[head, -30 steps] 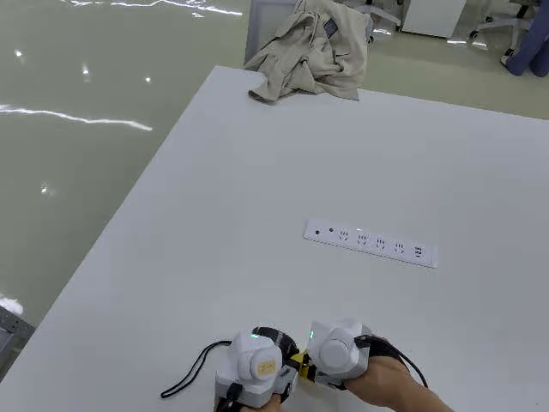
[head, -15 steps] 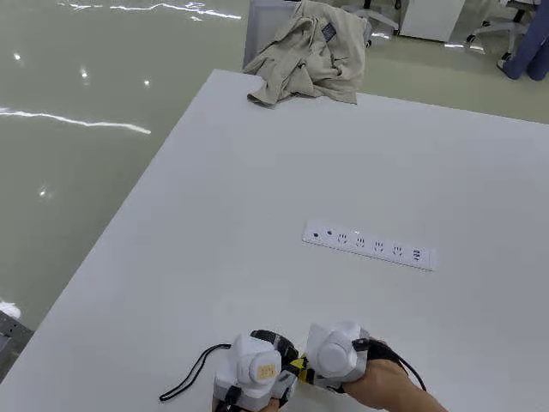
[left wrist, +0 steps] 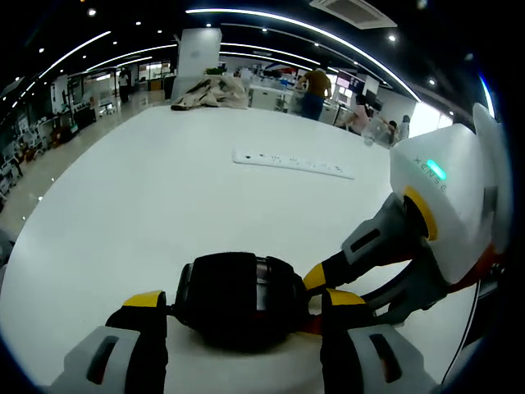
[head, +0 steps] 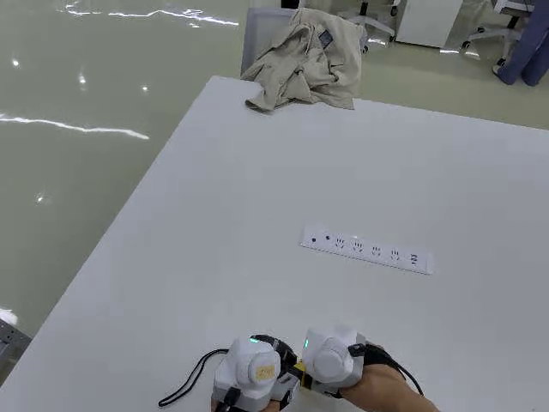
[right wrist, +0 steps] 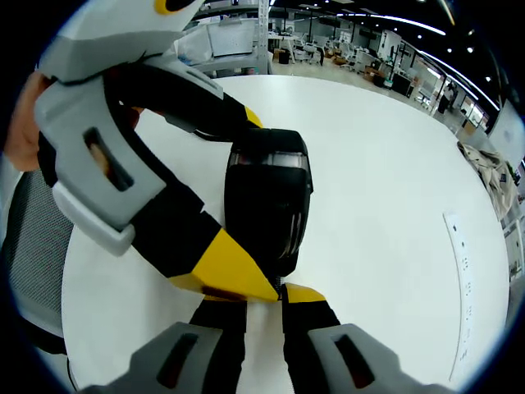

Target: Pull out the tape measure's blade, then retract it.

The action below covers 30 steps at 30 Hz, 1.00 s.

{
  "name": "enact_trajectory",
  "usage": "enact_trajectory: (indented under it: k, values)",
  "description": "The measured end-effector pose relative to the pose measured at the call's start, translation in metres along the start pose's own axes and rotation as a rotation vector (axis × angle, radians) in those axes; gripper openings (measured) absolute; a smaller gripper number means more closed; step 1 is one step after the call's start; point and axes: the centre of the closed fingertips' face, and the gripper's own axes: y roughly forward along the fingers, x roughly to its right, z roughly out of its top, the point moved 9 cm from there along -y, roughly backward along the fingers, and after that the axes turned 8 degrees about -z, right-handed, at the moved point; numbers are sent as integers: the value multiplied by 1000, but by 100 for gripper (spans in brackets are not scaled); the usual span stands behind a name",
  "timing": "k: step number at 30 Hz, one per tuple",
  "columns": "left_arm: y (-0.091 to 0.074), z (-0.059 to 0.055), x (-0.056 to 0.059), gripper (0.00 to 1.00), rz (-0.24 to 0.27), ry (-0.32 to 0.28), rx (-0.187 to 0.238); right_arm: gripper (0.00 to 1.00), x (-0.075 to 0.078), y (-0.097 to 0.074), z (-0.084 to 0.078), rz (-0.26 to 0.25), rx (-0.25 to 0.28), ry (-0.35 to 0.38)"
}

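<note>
The black tape measure (left wrist: 238,287) sits on the white table (head: 257,189) near its front edge, and my left gripper (left wrist: 244,305) is shut on its case, one yellow-tipped finger on each side. From the right, my right gripper (left wrist: 324,283) meets the case's side. In the right gripper view the case (right wrist: 271,189) stands just ahead of my right gripper (right wrist: 277,300). Its jaws are pressed together at the case's lower corner, on the blade's tip. In the head view the left gripper (head: 268,356) and right gripper (head: 298,371) sit close together around the tape measure (head: 276,345).
A white power strip (head: 366,251) lies mid-table, beyond the grippers. A beige jacket (head: 304,51) is heaped at the table's far edge. The tape measure's black lanyard (head: 190,382) loops on the table to the left. The table's left edge drops to a shiny floor.
The head camera has tilted a little, which shifts the whole picture. Both grippers stay together at the tape measure, and no blade has come out.
</note>
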Motion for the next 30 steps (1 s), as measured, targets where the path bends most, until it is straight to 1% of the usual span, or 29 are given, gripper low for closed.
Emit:
enact_trajectory:
  k: [7,14,18,21,24,30]
  values:
    - [-2,0,0,77,-10,1,-10,18,0,-3,-1,-8,-1,30]
    - [-5,1,0,77,-13,4,1,23,1,-6,-7,-26,-10,51]
    - [-5,-1,1,78,-16,9,-2,25,-1,-10,-11,-37,-8,84]
    - [-8,-1,0,80,-13,22,4,28,-1,-12,-13,-53,3,133]
    - [-10,-1,0,81,-15,21,6,28,-3,-15,-13,-66,12,143]
    - [-13,0,-1,82,-22,27,11,33,-4,-21,-13,-87,24,194]
